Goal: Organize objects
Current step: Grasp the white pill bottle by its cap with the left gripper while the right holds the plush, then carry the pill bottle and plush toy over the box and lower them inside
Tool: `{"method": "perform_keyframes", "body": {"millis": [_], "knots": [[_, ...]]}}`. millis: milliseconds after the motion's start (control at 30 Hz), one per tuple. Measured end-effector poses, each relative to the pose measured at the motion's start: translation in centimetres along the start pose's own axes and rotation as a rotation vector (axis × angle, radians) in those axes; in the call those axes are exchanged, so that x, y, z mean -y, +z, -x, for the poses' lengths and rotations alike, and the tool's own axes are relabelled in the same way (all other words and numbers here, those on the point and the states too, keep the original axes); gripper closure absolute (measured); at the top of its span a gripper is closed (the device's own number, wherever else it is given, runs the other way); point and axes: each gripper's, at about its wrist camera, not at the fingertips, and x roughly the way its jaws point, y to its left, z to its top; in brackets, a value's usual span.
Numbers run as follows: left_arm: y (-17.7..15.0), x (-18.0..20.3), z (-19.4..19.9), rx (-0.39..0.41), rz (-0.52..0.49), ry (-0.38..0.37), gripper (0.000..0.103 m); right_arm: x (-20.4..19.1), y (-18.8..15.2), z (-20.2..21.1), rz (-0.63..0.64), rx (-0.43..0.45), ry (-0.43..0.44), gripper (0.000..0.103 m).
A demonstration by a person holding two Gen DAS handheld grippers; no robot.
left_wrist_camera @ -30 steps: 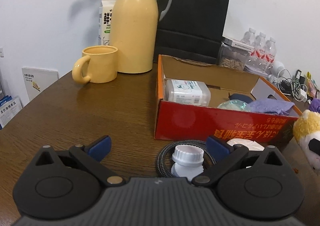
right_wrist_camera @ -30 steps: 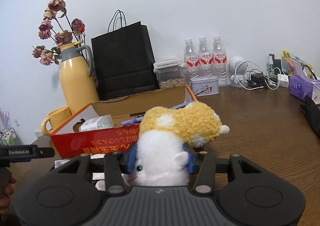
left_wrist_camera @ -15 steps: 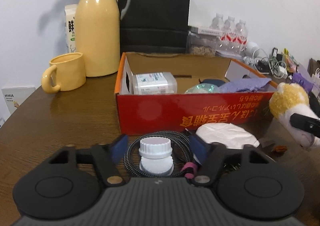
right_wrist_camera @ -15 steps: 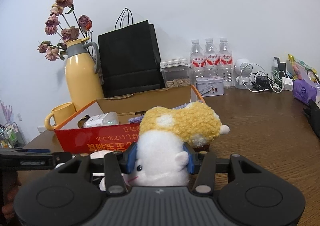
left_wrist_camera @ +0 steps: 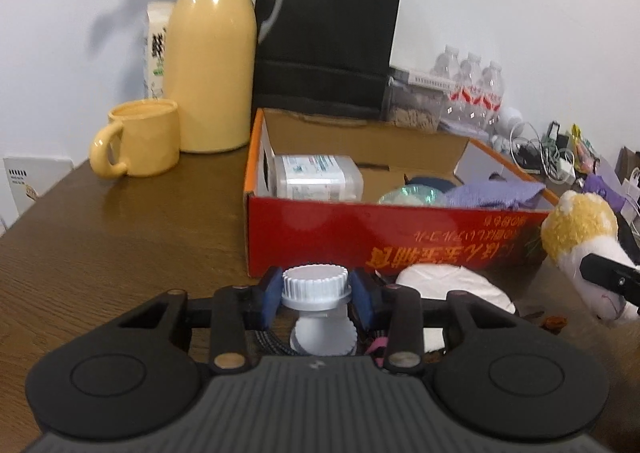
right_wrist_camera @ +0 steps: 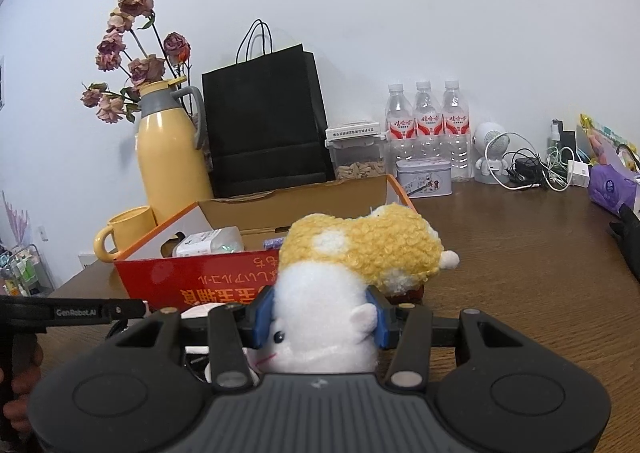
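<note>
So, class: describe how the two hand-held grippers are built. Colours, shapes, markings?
The left hand-held gripper and right hand-held gripper match: ribbed dark grey body, black linkage arms with round brass-coloured pivots, two round black discs, blue finger pads. In the right wrist view, the left one's side bears white "GenRobot.AI" lettering.

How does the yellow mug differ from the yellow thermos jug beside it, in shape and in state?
The yellow mug is short and wide; the yellow thermos jug is tall and narrows toward its top. The mug is open at the top; the jug has a grey collar and a closed lid. The mug's handle is yellow, the jug's is grey. Both stand upright on the wooden table, left of the red box.
</note>
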Motion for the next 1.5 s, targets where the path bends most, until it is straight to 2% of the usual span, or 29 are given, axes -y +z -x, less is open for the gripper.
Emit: {"method": "perform_keyframes", "body": {"millis": [200, 400, 533, 700, 867, 1100, 1233, 1400, 1467, 1500], "knots": [[0.6, 0.8, 2.0, 0.098, -0.022, 0.037, 0.064, -0.1, 0.4, 0.8, 0.001, 0.042, 0.022, 0.057], [3.6, 2.4, 2.5, 0.159, -0.034, 0.007, 0.064, -1.2, 2.9, 0.9, 0.044, 0.078, 0.084, 0.057], [6.4, 3.9, 1.4, 0.186, -0.036, 0.005, 0.064, -2.2, 5.7, -0.9, 0.086, 0.082, 0.105, 0.057], [9.6, 5.2, -1.7, 0.2, 0.011, 0.021, 0.064, -3.1, 8.7, -5.3, 0.095, 0.063, 0.096, 0.057], [11.6, 5.5, -5.0, 0.193, 0.041, 0.047, 0.064, -3.2, 10.4, -10.9, 0.09, -0.007, 0.087, 0.057], [12.0, 5.1, -9.3, 0.114, 0.043, 0.077, 0.064, -2.8, 10.9, -16.9, 0.077, -0.087, 0.062, 0.057], [11.7, 4.8, -10.9, 0.075, 0.035, 0.081, 0.064, -2.1, 10.5, -18.8, 0.069, -0.138, 0.031, 0.057], [11.2, 4.8, -11.5, 0.063, 0.011, 0.081, 0.063, -1.6, 9.9, -19.7, 0.073, -0.185, 0.013, 0.057], [11.1, 4.8, -11.5, 0.06, 0.004, 0.089, 0.047, -1.7, 9.8, -19.8, 0.084, -0.202, 0.008, 0.054], [11.0, 4.7, -11.4, 0.065, 0.004, 0.093, 0.03, -1.8, 9.7, -19.8, 0.091, -0.21, 0.001, 0.052]]}}
